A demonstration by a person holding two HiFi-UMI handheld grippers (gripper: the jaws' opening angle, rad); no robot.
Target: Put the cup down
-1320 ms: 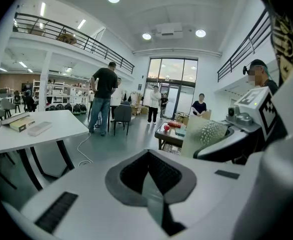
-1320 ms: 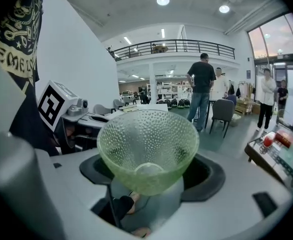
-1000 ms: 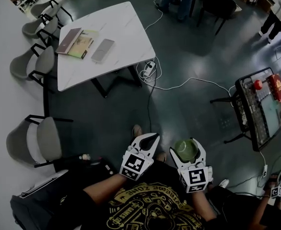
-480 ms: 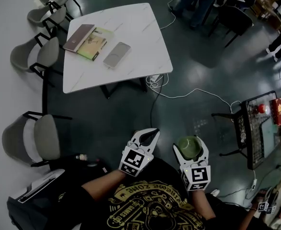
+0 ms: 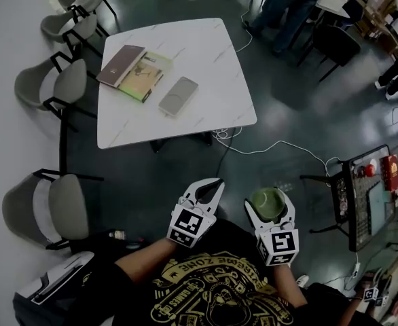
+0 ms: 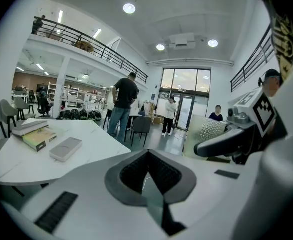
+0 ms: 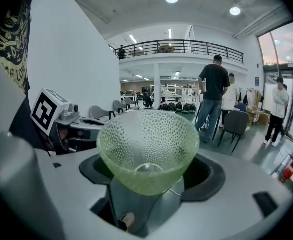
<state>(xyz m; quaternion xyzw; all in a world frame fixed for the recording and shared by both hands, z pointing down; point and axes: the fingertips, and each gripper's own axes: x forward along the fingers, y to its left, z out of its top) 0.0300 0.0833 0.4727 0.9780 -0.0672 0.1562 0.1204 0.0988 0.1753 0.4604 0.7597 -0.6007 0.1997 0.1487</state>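
Observation:
A pale green, dimpled glass cup (image 7: 146, 146) sits upright between the jaws of my right gripper (image 7: 149, 175), which is shut on it. From the head view the cup (image 5: 265, 204) and right gripper (image 5: 267, 200) hang over the dark floor, close to my body. Just left of them is my left gripper (image 5: 212, 185), its fingertips together and nothing held. In the left gripper view its dark pads (image 6: 136, 171) meet at a point. The white table (image 5: 209, 53) stands ahead and a little to the left, apart from both grippers.
On the table lie two books (image 5: 134, 66) and a flat grey case (image 5: 178, 96). Grey chairs (image 5: 53, 202) line the left wall. A white cable (image 5: 274, 145) runs over the floor. A cart (image 5: 365, 195) stands at the right, and people (image 5: 287, 5) stand beyond the table.
The table has slid down and rightward in the head view, so it now lies nearer to the grippers. Both grippers keep their pose, the right still shut on the cup.

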